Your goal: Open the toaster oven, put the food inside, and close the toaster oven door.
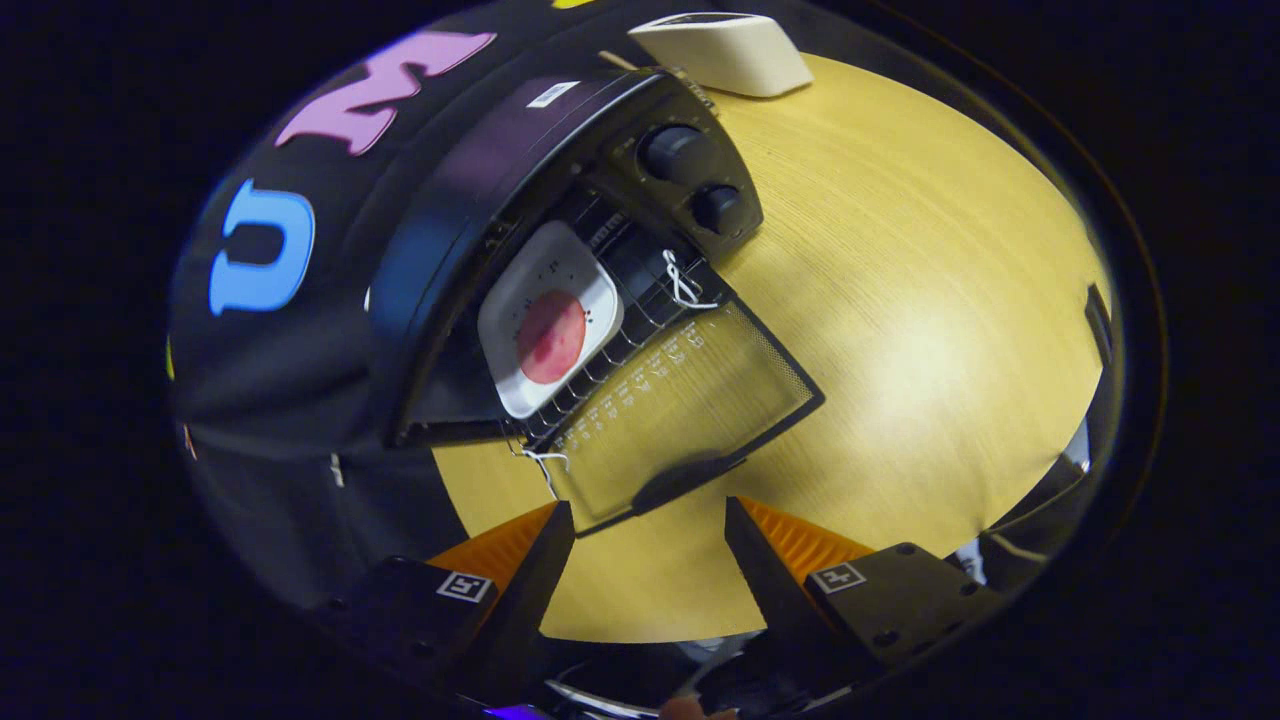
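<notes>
A round, fine-grained yellow desk (900,330) carries a black toaster oven (520,200), its glass door (690,400) lowered flat. Inside, a square white plate (590,285) with round red food (551,337) sits on the wire rack. The tool (650,525) is spread apart, empty, with the door handle (685,478) at 12 o'clock.

Recording booth staged as a kitchen corner, black cloth wall (300,390) behind, round yellow wood-grain table (900,330), black toaster oven (520,220) on it with door (690,400) open, white device (725,52) beyond

A round yellow wood-grain tabletop (900,330) carries a black toaster oven (520,200) at centre-left of the frame, door (690,400) folded down, and a cream-white device (725,52) at top centre.
</notes>
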{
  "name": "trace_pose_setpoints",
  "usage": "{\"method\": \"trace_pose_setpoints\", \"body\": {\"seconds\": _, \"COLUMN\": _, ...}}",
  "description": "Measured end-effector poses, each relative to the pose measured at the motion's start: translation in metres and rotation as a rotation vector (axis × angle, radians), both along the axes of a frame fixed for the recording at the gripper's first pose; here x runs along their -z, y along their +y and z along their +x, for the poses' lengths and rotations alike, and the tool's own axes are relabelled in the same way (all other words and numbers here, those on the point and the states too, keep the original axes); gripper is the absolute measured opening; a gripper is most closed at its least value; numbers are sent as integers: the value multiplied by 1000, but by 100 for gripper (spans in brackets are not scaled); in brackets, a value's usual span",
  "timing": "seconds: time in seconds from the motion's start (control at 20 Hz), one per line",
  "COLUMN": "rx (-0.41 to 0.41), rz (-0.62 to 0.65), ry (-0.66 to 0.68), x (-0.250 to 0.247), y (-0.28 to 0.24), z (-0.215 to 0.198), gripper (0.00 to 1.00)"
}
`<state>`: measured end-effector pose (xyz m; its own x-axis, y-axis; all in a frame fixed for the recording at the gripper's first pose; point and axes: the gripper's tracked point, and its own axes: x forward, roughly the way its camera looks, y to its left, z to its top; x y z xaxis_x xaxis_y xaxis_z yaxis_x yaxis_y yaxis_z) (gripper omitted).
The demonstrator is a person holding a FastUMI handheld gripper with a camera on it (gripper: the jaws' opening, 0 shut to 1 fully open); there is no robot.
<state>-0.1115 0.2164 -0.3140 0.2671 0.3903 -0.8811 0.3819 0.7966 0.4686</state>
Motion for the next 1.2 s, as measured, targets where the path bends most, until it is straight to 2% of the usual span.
{"method": "trace_pose_setpoints", "body": {"seconds": 0.15, "rx": -198, "rz": -76, "ry": -33, "x": 11, "y": 4, "z": -28, "gripper": 99}}
{"method": "trace_pose_setpoints", "body": {"seconds": 0.25, "rx": -301, "rz": -136, "ry": -61, "x": 23, "y": 8, "z": -42, "gripper": 99}}
{"method": "trace_pose_setpoints", "body": {"seconds": 0.35, "rx": -369, "rz": -194, "ry": -100, "x": 37, "y": 19, "z": -53, "gripper": 99}}
{"method": "trace_pose_setpoints", "body": {"seconds": 0.55, "rx": -456, "rz": -282, "ry": -180, "x": 61, "y": 31, "z": -53, "gripper": 99}}
{"method": "trace_pose_setpoints", "body": {"seconds": 0.8, "rx": -481, "rz": -376, "ry": -244, "x": 85, "y": 36, "z": -35, "gripper": 99}}
{"method": "trace_pose_setpoints", "body": {"seconds": 1.2, "rx": -438, "rz": -452, "ry": -226, "x": 113, "y": 35, "z": -22, "gripper": 99}}
